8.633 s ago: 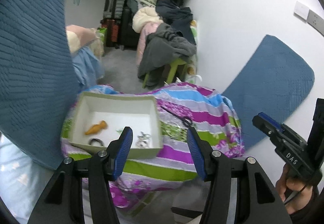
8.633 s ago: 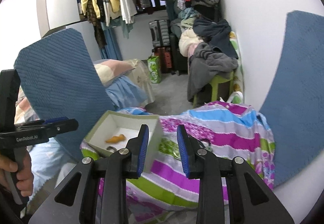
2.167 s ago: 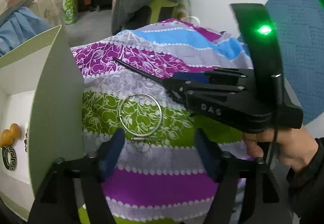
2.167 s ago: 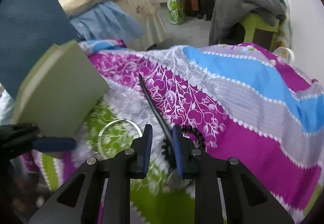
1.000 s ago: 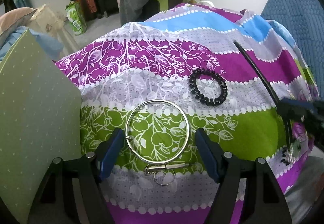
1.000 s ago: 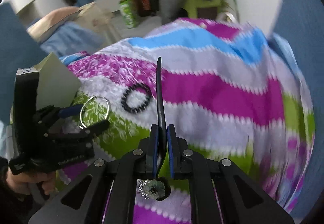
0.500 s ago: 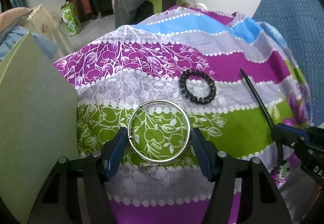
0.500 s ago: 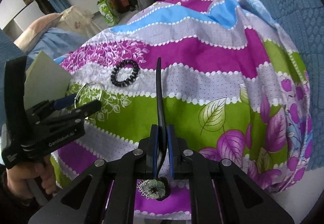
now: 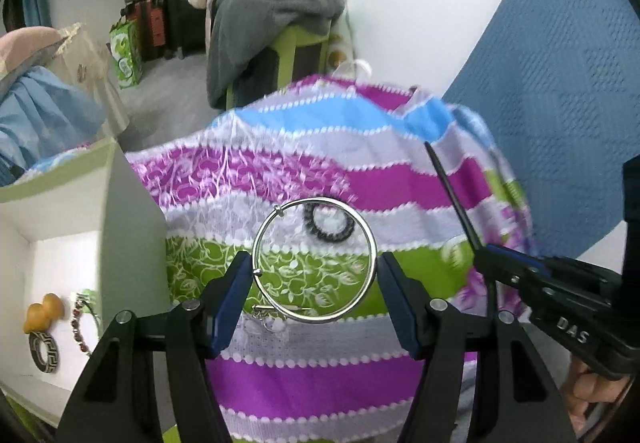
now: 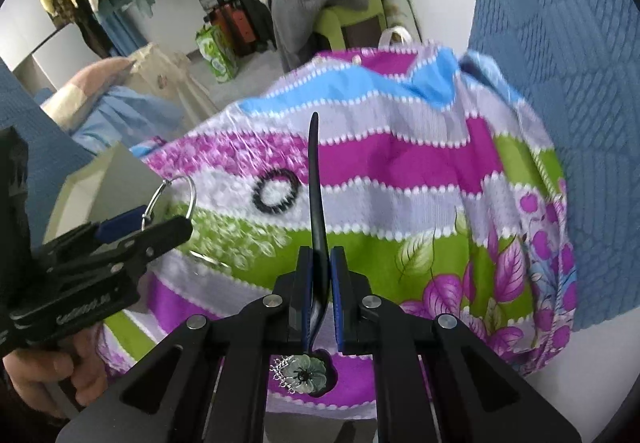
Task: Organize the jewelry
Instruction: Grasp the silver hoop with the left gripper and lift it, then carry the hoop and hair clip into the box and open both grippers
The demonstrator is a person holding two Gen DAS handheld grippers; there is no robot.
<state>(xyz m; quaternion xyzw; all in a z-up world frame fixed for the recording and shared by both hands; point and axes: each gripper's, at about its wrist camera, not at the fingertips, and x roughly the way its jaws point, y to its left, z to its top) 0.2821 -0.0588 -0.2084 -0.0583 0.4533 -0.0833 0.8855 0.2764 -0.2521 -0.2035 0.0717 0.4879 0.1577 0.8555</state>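
In the left wrist view the open box point(image 9: 132, 211) sits at about nine o'clock, its white floor holding three pieces that I can count: one orange gourd-shaped charm point(image 9: 43, 313), one dark patterned ring point(image 9: 45, 357) and one beaded bracelet point(image 9: 82, 323). The left gripper point(image 9: 314, 283) is at six o'clock with its jaws about halfway apart, and the silver bangle point(image 9: 314, 261) spans that gap, its rim meeting both blue pads; it appears clear of the striped cloth point(image 9: 320, 383), so I judge it gripped across its width, its round face toward the camera. The box mouth lies to the left of those jaws, toward nine o'clock, so this hand looks the nearer one for the drop. One black coil hair tie point(image 9: 329, 223) lies on the cloth at twelve o'clock beyond the bangle, untouched. At three o'clock the right gripper point(image 10: 320, 283) carries the black hair stick point(image 10: 316, 195); in its own view the jaws stand nearly closed on the stick's lower shaft, the long axis running from six to twelve o'clock, point away, and the flower ornament point(image 10: 304, 369) hanging beneath the pads. From there the box corner shows at nine o'clock, beyond the left tool, so this piece has farther to travel. Out of the box: one bangle, one stick, one hair tie.
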